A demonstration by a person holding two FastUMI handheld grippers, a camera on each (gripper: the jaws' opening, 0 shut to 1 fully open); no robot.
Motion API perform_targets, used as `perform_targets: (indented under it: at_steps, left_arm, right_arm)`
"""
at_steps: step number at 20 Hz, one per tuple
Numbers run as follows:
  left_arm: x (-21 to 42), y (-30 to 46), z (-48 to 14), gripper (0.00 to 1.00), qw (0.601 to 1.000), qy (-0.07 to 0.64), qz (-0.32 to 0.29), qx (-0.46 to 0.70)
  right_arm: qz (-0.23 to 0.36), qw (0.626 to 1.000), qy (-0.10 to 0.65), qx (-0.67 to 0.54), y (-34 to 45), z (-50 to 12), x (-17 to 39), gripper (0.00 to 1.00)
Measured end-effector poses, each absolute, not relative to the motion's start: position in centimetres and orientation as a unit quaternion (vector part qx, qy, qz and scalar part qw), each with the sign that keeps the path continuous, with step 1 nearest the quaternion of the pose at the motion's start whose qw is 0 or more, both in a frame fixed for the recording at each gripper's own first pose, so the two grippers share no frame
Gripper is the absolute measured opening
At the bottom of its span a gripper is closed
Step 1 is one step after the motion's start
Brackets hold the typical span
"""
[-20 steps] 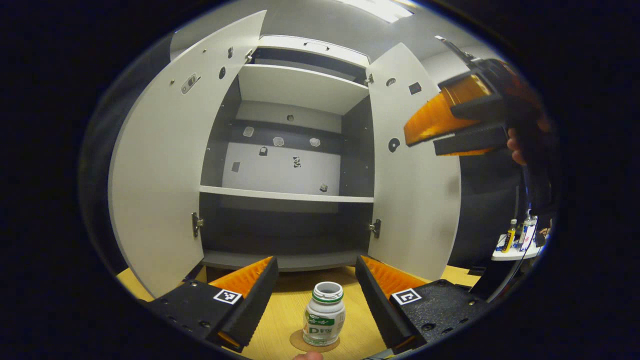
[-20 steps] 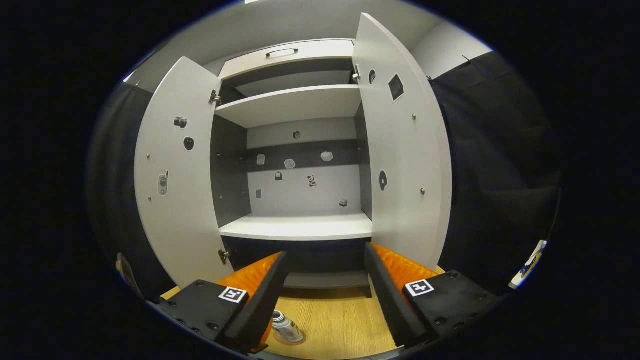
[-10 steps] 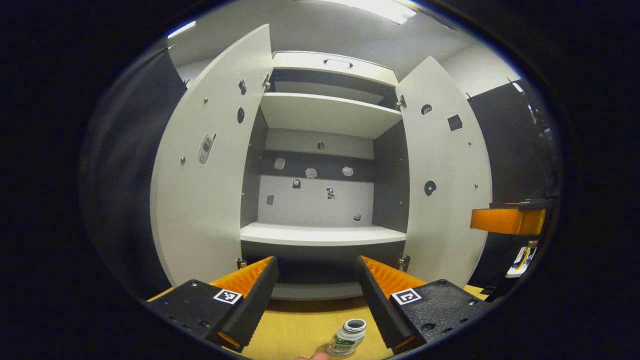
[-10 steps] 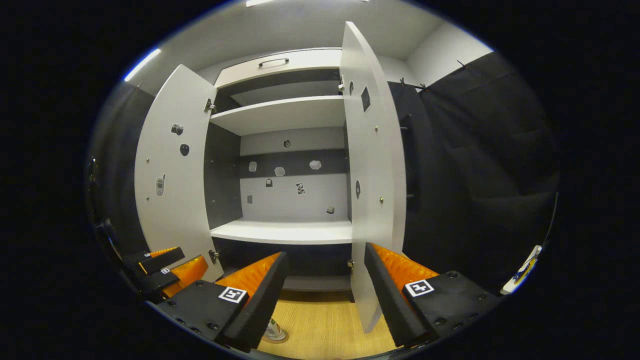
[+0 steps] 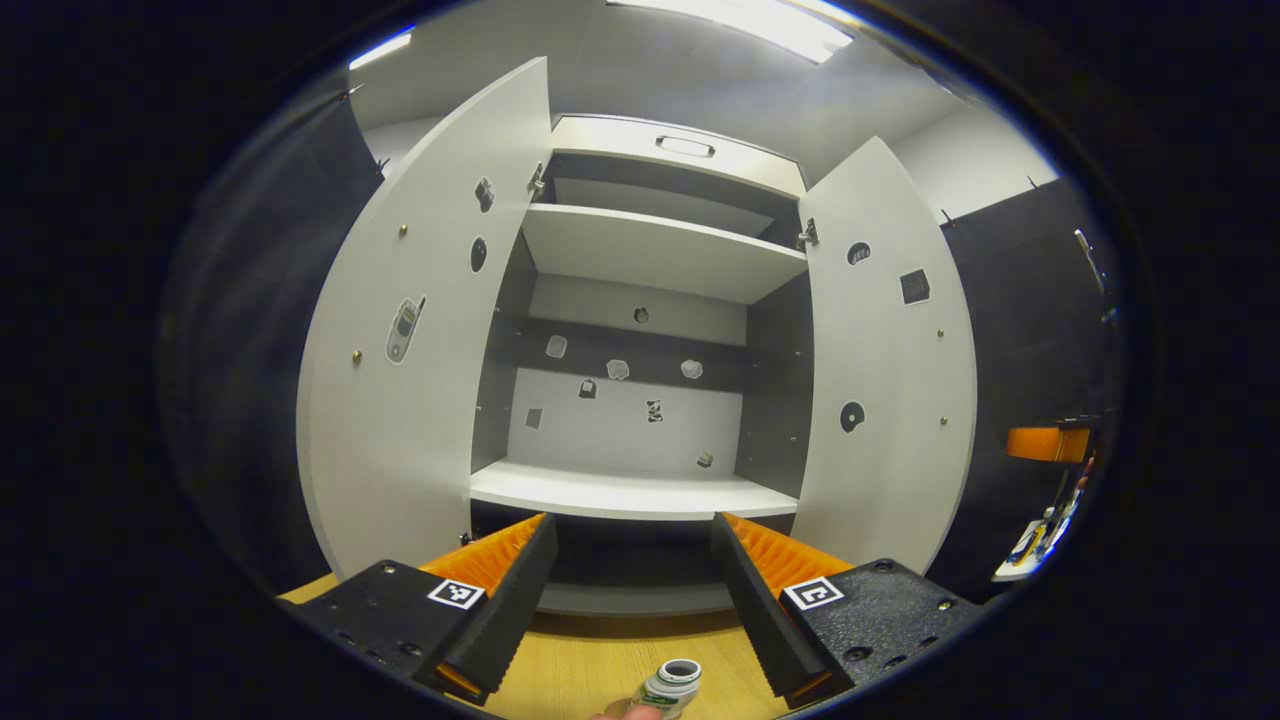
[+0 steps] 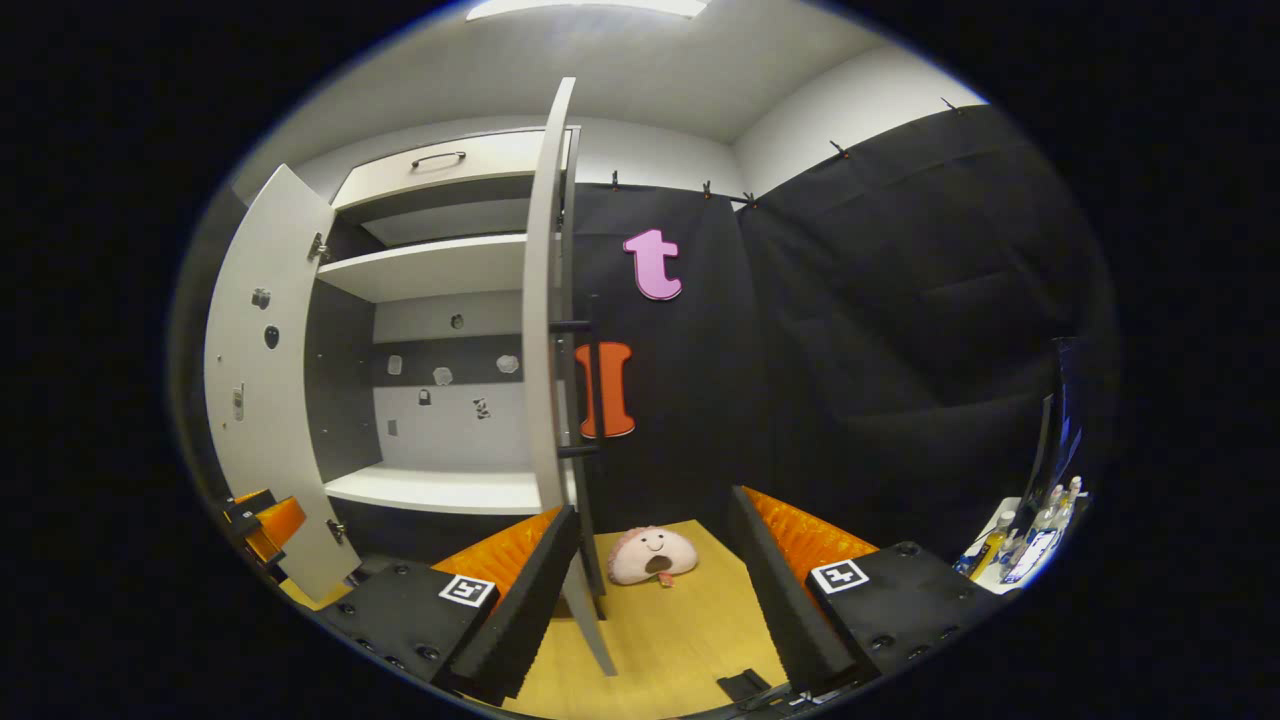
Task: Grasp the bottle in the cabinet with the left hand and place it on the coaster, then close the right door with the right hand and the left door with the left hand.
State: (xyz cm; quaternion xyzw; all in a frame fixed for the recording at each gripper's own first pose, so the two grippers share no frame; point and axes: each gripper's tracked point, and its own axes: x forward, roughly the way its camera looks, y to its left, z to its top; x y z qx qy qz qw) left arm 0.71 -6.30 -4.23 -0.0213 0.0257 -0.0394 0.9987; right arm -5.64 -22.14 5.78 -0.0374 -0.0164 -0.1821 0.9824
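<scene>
the bottle stands on the wooden tabletop at 6 o'clock in the left gripper view, out of the cabinet and just ahead of the left gripper, whose fingers stand apart with nothing between them. the coaster under it is cut off by the view's lower rim, so i cannot tell how the bottle sits on it. judging from that, the placing step looks done and the doors are what remains.

in the right gripper view the right gripper also has its fingers spread and holds nothing. the right door shows nearly edge-on at 11 o'clock, its bar handle on the outer face toward the black cloth. the gripper sits outside the door, which suits pushing that face shut. the door's lower corner runs down just beside the left-hand finger; whether they touch i cannot tell.

the left door hangs wide open at 9 o'clock in the left gripper view. the door's swing path toward the shelves looks free. a pink plush toy lies on the tabletop on the door's outer side, out of that arc.
</scene>
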Motion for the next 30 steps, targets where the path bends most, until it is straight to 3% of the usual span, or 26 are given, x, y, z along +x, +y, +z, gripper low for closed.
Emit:
perform_targets:
  at_steps: [2,4,12,14,15,17,18,19,20,30]
  left_arm:
    - [0.9,-5.2,-4.5,0.89,0.999,0.033,-0.027,-0.029]
    - [0.9,-3.7,-4.5,0.94,0.999,0.034,-0.008,-0.026]
    - [0.0,0.2,-4.4,0.94,0.998,0.035,0.041,-0.025]
    - [-0.2,0.5,-4.6,0.94,0.998,0.037,0.044,-0.025]
    - [-0.2,0.7,-4.6,0.94,0.998,0.036,0.045,-0.024]
    - [-0.4,0.6,-4.6,0.94,0.998,0.037,0.041,-0.023]
    - [-0.4,0.6,-4.5,0.94,0.998,0.036,0.039,-0.023]
    - [-0.4,0.5,-4.5,0.94,0.998,0.036,0.037,-0.022]
    - [-0.4,0.6,-4.5,0.94,0.998,0.036,0.036,-0.021]
    - [-1.0,0.2,-4.1,0.94,0.999,0.034,0.013,-0.017]
  right_arm:
    - [-0.2,0.979,-0.019,-0.041,-24.4,7.0,-4.5,0.99]
    - [-0.203,0.978,-0.023,-0.043,-25.9,8.0,-3.2,0.99]
    - [-0.167,0.984,-0.027,-0.048,-24.5,10.6,1.1,0.99]
    - [-0.17,0.983,-0.024,-0.067,-23.9,10.3,0.9,0.99]
    - [-0.174,0.982,-0.026,-0.075,-24.1,10.4,1.1,0.87]
    - [-0.181,0.98,-0.027,-0.079,-23.9,10.5,1.1,0.87]
    - [-0.181,0.98,-0.027,-0.078,-23.9,10.4,1.0,0.95]
    - [-0.182,0.98,-0.028,-0.078,-23.7,10.4,0.9,0.86]
    - [-0.18,0.98,-0.029,-0.08,-23.5,10.3,1.0,0.95]
    - [-0.168,0.981,-0.034,-0.095,-21.0,10.6,0.7,0.93]
